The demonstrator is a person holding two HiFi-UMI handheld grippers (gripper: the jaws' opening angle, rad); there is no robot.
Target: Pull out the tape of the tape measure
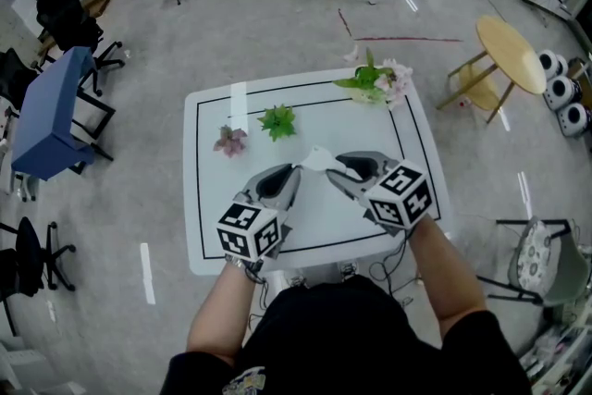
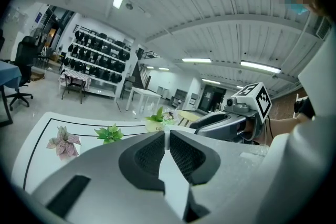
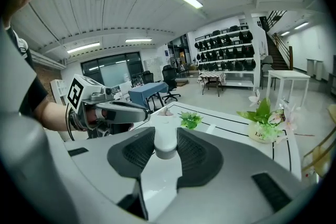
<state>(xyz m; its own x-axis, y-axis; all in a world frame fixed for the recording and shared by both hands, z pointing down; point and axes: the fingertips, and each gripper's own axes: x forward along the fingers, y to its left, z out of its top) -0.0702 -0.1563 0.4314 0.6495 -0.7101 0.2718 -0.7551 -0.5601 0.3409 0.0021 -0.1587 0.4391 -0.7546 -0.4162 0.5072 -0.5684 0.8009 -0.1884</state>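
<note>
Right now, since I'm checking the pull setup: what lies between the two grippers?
Head view: the white tape measure, held by the right gripper, its end pinched by the left gripper.

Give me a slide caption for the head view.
Over a white table, the right gripper holds a white tape measure while the left gripper pinches its tape.
</note>
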